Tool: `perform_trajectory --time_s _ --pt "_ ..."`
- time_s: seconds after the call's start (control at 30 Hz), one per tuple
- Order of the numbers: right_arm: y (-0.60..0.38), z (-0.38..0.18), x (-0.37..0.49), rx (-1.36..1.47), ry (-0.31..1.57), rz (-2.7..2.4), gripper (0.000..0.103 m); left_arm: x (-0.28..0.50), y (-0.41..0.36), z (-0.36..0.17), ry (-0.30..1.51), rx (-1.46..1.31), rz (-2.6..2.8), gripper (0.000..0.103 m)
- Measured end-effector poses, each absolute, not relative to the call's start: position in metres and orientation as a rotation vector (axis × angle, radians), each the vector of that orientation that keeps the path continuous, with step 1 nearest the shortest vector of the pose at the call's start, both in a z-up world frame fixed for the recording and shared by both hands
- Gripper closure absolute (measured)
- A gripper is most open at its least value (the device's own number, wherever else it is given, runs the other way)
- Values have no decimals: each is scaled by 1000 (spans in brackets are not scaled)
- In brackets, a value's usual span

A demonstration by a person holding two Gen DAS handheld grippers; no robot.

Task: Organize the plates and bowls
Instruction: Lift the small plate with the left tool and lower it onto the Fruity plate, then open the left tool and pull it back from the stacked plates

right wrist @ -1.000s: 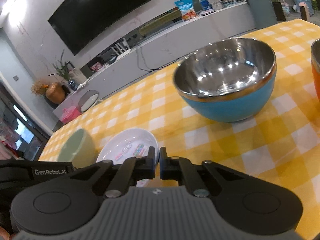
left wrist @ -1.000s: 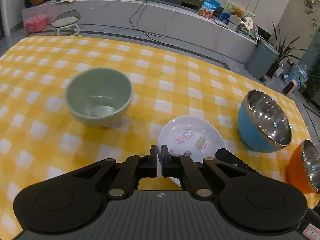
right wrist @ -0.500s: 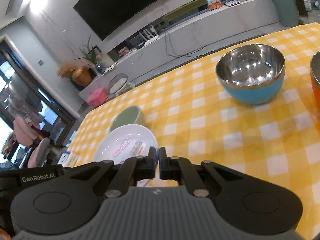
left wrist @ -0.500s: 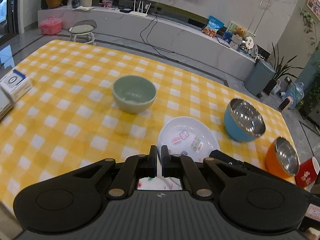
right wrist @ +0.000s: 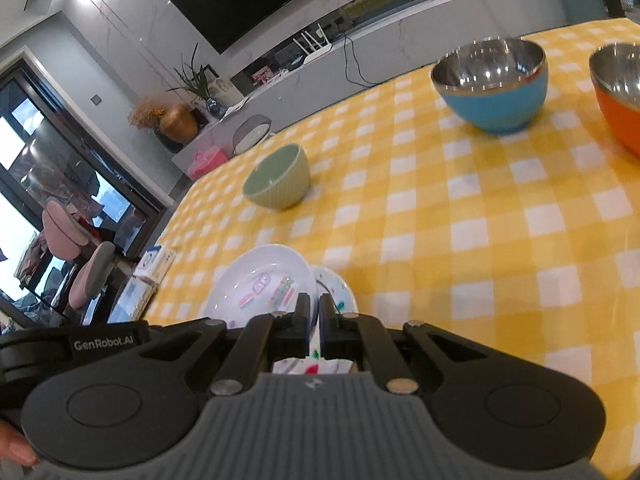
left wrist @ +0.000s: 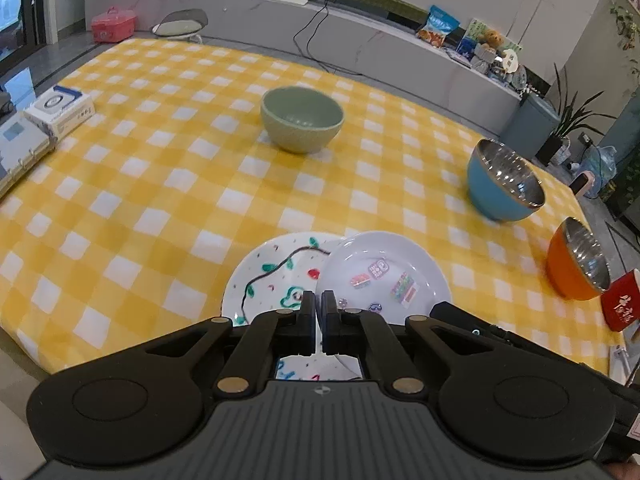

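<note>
Left wrist view: my left tool (left wrist: 319,312) has its jaws drawn narrow, nearly touching. Whether they pinch a plate rim I cannot tell; the painted plate (left wrist: 276,280) and the sticker plate (left wrist: 384,276) both lie right under the fingertips at the near edge of the bench (left wrist: 160,184), the sticker plate overlapping the painted one's right side. The green bowl (left wrist: 302,118) sits mid-bench, well apart. The blue bowl (left wrist: 502,184), orange bowl (left wrist: 576,264) and red cup (left wrist: 622,304) line the right edge.

Risk, my judgement: both plates sit near the bench edge, the upper one tilted on the lower. A careless nudge could slide it off the bench, and closed jaws need opening before any grasp.

Right wrist view: my right tool (right wrist: 314,312) is likewise narrow, jaws almost together, with the plates directly under the tips; any hold is hidden. Here the sticker plate (right wrist: 260,284) shows to the left and the painted plate (right wrist: 340,292) peeks out behind it. Green bowl (right wrist: 278,182) farther off; blue bowl (right wrist: 492,84) and orange bowl (right wrist: 618,92) toward the far right. With both tools crowding the same plates, they could collide.
</note>
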State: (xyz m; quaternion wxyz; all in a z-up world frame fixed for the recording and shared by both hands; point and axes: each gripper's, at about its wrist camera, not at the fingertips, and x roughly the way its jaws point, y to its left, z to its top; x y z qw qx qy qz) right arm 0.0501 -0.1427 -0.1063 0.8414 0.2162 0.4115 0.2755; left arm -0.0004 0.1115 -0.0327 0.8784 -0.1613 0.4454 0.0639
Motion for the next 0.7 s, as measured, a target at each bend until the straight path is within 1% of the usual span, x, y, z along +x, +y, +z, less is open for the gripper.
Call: perform_trajectory --time_s 0.37,0.7 --pt "-125 -136 60 450 945 589 102 -2 126 -57 967 -344 186 101" --pt "-110 -145 65 437 967 620 101 0 135 -67 1005 -364 218 101"
